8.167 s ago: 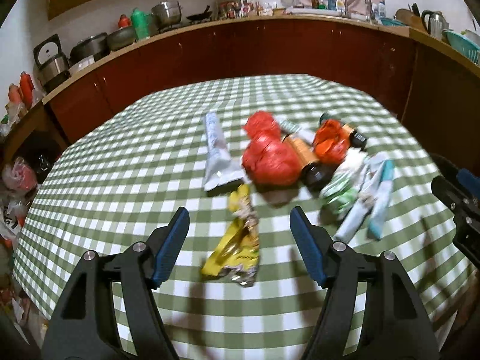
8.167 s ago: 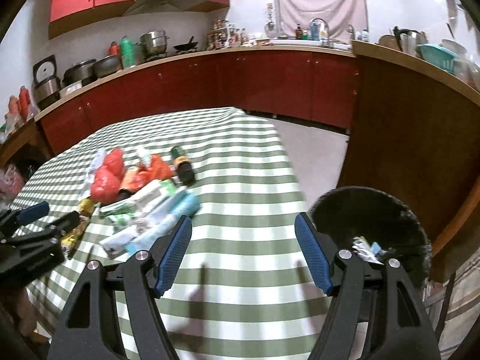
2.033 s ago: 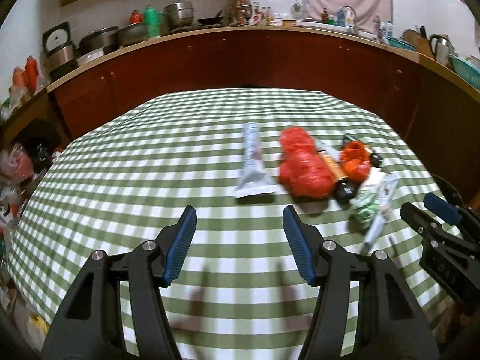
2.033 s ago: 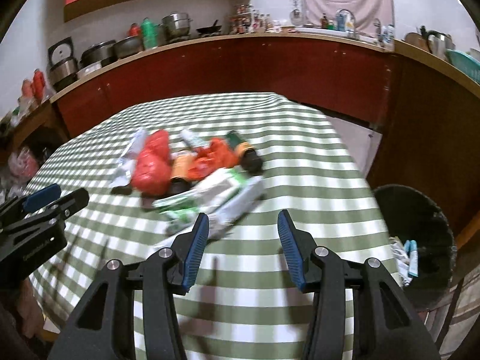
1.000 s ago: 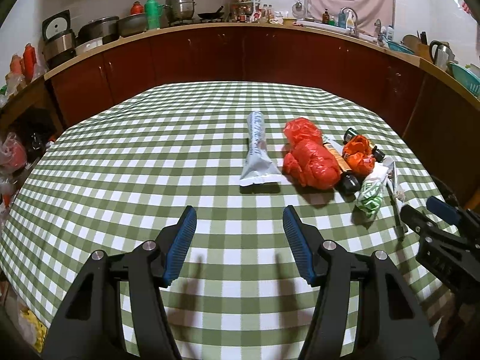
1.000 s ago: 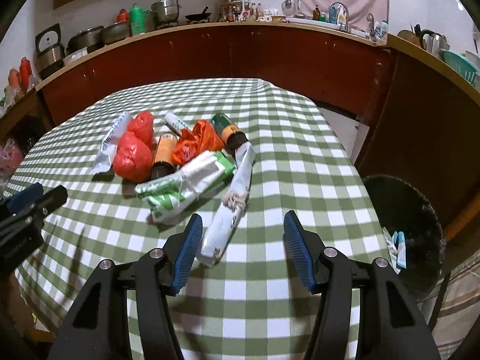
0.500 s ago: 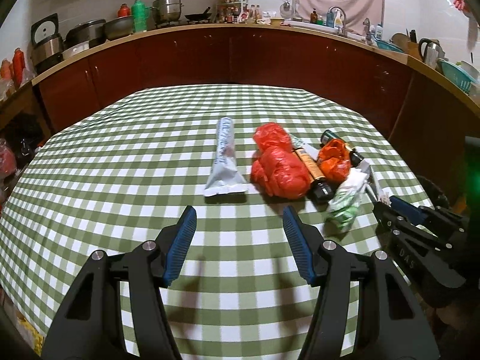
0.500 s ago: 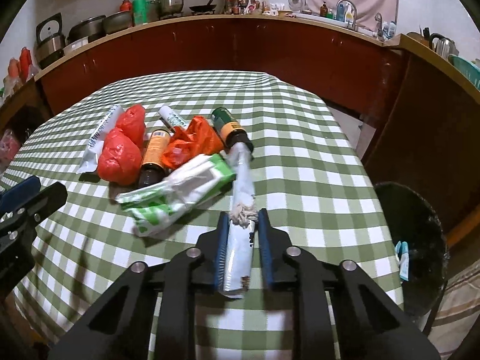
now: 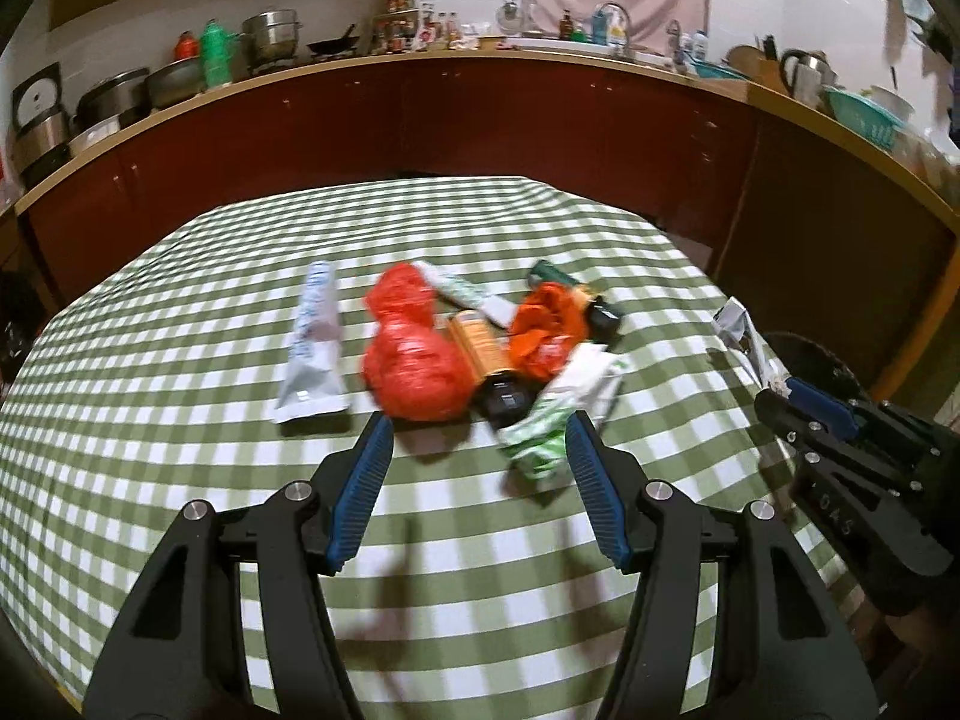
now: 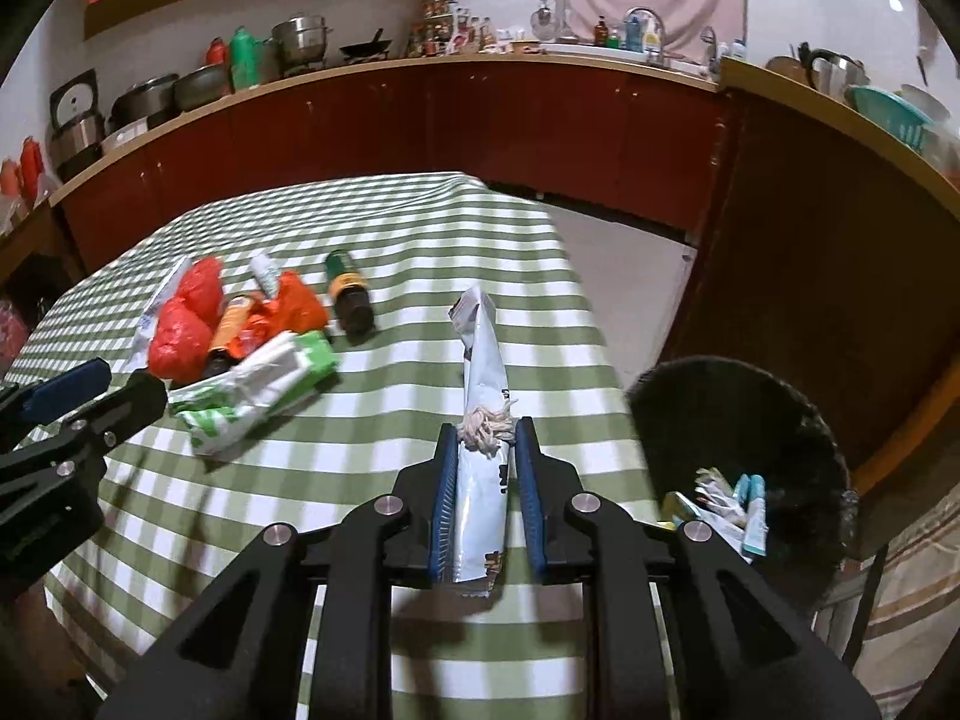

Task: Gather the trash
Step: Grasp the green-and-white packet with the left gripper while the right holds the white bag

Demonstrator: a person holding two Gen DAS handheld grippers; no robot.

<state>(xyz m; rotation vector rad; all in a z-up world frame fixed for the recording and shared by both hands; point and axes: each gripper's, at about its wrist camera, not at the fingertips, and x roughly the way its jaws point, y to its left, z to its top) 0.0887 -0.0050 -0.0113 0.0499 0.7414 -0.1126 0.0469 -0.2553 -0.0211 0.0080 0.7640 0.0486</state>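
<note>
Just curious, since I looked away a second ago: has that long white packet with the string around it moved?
Yes. The white packet is off the checked tablecloth, clamped in the right gripper, nearer the black bin.

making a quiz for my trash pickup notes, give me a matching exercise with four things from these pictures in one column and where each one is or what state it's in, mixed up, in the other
Things:
1. silver wrapper
2. black bin
3. green and white bag
4. left gripper

Places or states:
A. on the floor beside the table, with some trash inside
B. open, with nothing between its fingers
C. clamped in the right gripper
D. lying on the checked cloth next to the orange bag

Pairs: 1-C, 2-A, 3-D, 4-B
</note>
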